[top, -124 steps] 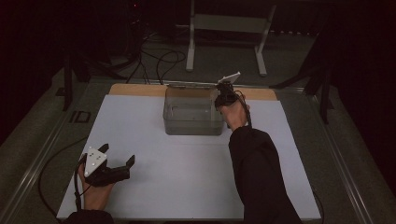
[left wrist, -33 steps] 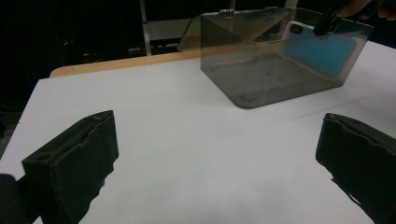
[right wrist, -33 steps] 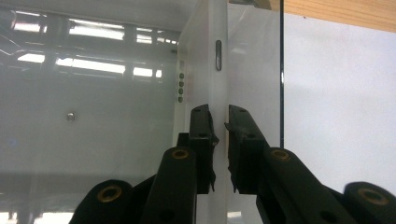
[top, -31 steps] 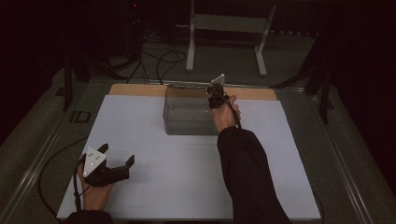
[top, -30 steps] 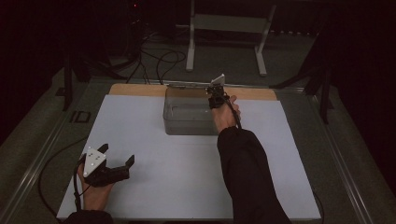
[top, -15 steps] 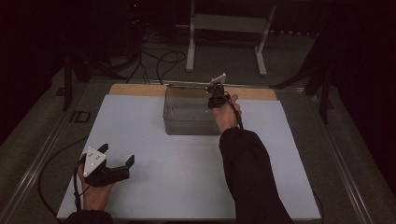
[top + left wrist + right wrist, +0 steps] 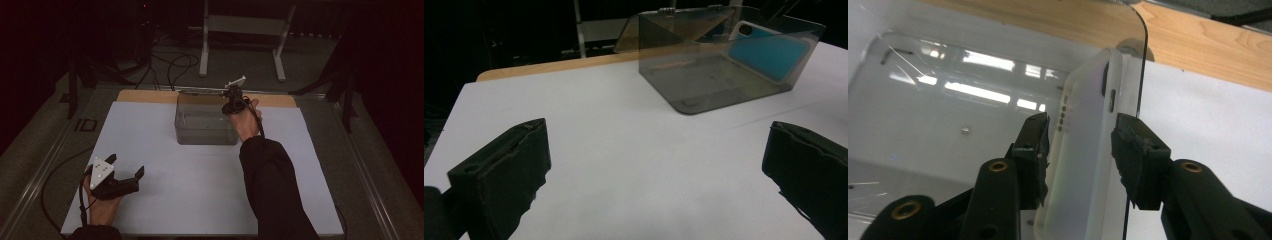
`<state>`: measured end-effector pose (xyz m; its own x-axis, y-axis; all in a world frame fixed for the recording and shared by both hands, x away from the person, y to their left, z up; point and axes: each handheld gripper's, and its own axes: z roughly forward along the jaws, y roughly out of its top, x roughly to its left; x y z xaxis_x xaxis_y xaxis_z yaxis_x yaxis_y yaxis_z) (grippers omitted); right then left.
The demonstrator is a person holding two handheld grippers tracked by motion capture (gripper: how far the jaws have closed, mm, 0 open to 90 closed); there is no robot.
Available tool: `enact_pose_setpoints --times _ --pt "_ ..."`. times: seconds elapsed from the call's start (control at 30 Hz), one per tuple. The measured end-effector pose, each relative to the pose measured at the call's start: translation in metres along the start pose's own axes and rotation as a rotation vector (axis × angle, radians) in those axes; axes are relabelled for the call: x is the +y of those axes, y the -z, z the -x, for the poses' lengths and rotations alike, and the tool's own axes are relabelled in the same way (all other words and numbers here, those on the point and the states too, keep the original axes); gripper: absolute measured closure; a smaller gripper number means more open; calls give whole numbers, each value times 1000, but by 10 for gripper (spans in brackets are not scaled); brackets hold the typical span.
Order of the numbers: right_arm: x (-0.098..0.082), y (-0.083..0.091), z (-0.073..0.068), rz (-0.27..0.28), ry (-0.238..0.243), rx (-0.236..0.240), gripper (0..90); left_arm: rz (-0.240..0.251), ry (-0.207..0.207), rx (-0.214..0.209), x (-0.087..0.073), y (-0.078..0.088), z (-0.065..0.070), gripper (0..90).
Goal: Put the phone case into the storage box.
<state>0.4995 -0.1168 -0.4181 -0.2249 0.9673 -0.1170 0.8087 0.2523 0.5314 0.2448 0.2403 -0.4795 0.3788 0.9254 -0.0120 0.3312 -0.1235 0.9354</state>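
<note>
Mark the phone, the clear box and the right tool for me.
phone (image 7: 1083,145), right gripper view, its white edge between the jaws
clear box (image 7: 205,135), high view, near wall
right tool (image 7: 1080,150), right gripper view, midway between its tips

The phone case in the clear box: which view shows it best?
The right gripper view: the phone case stands on edge against the box wall, between the right hand-held gripper jaws. The left gripper view shows its blue face through the wall; the high view doesn't make it out.

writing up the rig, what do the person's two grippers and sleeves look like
Both grippers are black with two blocky jaws. The left gripper carries a pale grey three-cornered plate dotted with small marks and trails a black cable. The right gripper has brass-coloured rivets and a black cable. Sleeves are dark.
</note>
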Motion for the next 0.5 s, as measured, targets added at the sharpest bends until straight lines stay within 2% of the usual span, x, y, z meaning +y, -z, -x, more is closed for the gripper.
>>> enact_pose_setpoints --times 0.1,0.13,0.2,0.33,0.37,0.5 --pt "0 1 1 16 13 16 522 0 0 0 0 0 0 1" --pt "0 3 1 39 26 39 471 -2 0 1 -1 0 0 1" --pt "0 4 1 44 28 65 425 -4 0 5 -1 0 -1 1" --pt "-1 7 0 80 33 109 338 -1 2 6 -1 1 -1 1" --pt "-2 8 0 86 31 108 310 -1 1 6 -1 0 -1 1" --pt "-6 11 -1 151 46 136 193 -4 -1 6 -1 0 -1 1"
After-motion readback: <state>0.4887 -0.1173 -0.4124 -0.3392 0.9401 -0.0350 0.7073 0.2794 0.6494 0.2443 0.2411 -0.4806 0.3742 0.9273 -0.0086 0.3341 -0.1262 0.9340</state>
